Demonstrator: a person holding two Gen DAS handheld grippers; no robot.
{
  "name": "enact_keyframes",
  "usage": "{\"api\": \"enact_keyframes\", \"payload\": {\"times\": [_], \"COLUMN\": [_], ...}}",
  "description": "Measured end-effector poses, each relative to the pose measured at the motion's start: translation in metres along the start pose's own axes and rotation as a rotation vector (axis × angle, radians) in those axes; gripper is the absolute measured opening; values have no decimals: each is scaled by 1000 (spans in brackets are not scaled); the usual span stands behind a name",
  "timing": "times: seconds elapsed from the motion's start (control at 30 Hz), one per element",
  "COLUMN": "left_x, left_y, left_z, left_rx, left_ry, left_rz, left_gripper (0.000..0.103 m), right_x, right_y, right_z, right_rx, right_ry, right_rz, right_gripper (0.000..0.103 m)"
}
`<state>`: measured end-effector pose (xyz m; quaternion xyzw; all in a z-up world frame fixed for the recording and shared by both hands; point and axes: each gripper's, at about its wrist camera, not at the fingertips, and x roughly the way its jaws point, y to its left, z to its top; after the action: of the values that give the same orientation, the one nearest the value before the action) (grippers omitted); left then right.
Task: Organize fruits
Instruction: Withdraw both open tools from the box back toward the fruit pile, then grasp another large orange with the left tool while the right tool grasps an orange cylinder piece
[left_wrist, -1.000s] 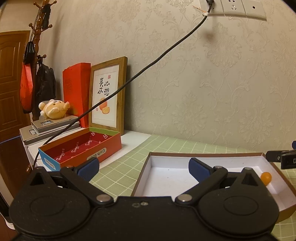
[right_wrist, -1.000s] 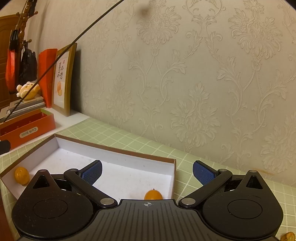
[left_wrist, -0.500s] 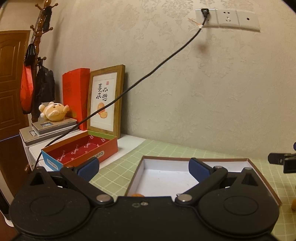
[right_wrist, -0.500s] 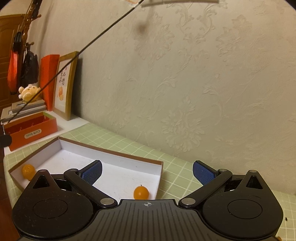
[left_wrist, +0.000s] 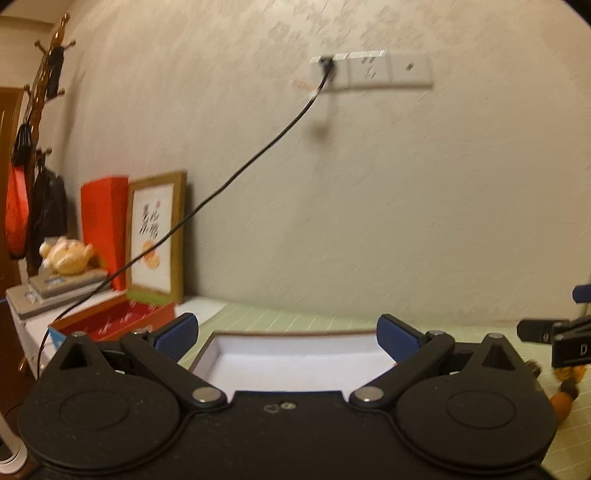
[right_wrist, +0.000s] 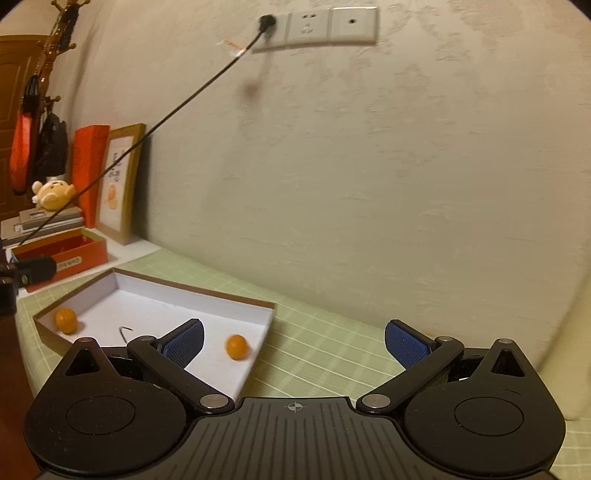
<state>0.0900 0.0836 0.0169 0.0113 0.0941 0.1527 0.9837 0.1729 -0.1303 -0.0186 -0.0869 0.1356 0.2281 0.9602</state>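
Both tongs stood spread wide with nothing between their blue pads: the left tongs hung over the near edge of the white tray, the right tongs over the tray's right corner and the cloth beside it.

Behind everything rose a pale wall with an embossed pattern, blurred in both views. High on it sat a white socket strip, and a black cable ran from its left plug down and leftward. A wooden coat stand with a red bag and dark bags stood at the far left, next to a brown door.

A green checked cloth covered the table. On it lay the shallow white tray with brown outer walls. Two small orange fruits rested inside: one fruit in the left corner, another fruit near the right wall. More orange fruit lay on the cloth right of the tray, half hidden.

To the left, on a white surface, were an open orange box with red lining, a framed picture leaning on the wall, a red packet, and a plush toy on stacked books.
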Motion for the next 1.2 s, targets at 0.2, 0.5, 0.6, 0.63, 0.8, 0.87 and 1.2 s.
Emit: {"api": "enact_keyframes", "payload": {"times": [0.2,0.5,0.6,0.63,0.8,0.87,1.2], "left_x": [-5,-18,-18,-18,-14,-13,-2], "left_y": [-31,-95,-110,-114,-129,-135,-163], "left_z": [-3,-14,-17,-19,-26,-29,-39], "left_rx": [-23,53,67,70,85,99,158], "left_ry": [18,35,47,52,87,100,139], "left_rz": [-102,-250,-270,-273,-301,-318,-377], "left_gripper": [97,97,97,97,97,97,94], "right_x": [-34,-83,-95,-99,-102,-105,-91], "right_y": [-33,-101,-116,-120,-126,-129,-136], "right_z": [-9,-26,-31,-33,-38,-44,-63], "right_rx": [0,95,120,124,121,122,104], "right_ry": [3,-22,-25,-24,-3,-1,72], "right_rz": [-83,-264,-304,-312,-328,-333,-335], "right_gripper": [103,103,103,103,103,103,103]}}
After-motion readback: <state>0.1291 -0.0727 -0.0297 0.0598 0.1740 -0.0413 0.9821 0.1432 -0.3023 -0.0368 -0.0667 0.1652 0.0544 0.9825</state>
